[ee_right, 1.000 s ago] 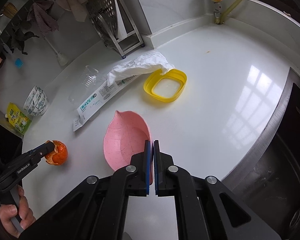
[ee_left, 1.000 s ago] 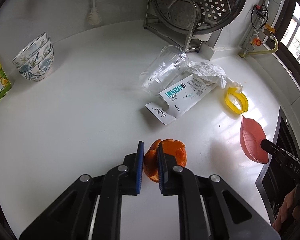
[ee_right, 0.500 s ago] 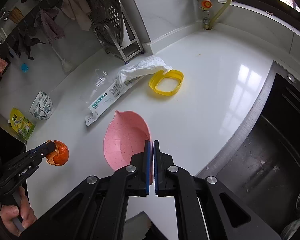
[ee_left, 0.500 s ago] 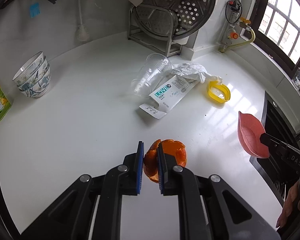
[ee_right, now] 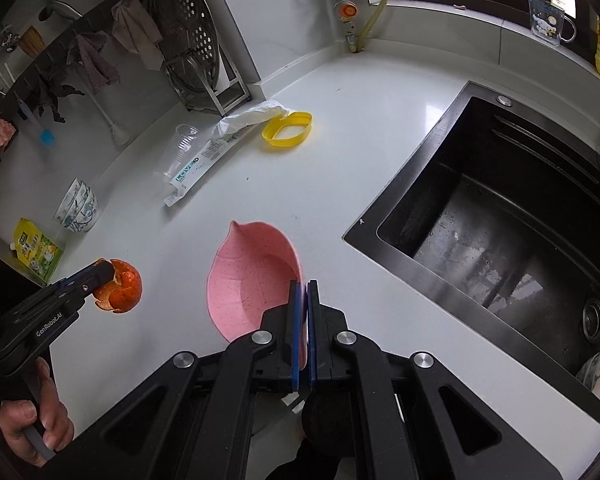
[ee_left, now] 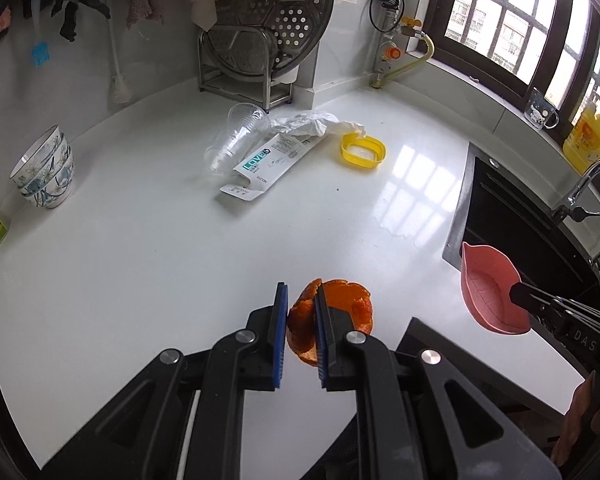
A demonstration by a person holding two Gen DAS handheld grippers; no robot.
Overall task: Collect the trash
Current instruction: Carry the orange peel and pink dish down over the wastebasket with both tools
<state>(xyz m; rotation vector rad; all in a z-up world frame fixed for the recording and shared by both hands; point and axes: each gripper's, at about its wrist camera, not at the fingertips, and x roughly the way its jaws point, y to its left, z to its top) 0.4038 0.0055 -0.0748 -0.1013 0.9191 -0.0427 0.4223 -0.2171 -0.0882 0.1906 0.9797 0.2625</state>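
Both tools now nearer one sink (ee_right: 500, 216), left tool (ee_left: 301, 320) clamping one orange peel (ee_left: 340, 304), right tool (ee_right: 303, 308) one pink dish (ee_right: 252, 276).

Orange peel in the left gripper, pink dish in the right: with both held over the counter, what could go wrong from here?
1. The orange peel is pinched only by one flap in the left gripper; the flap could tear and the peel drop.
2. The right gripper clamps only the thin rim of the pink dish, so the dish may pivot or slip.
3. The black sink lies close beside the dish; anything that falls might land in it.
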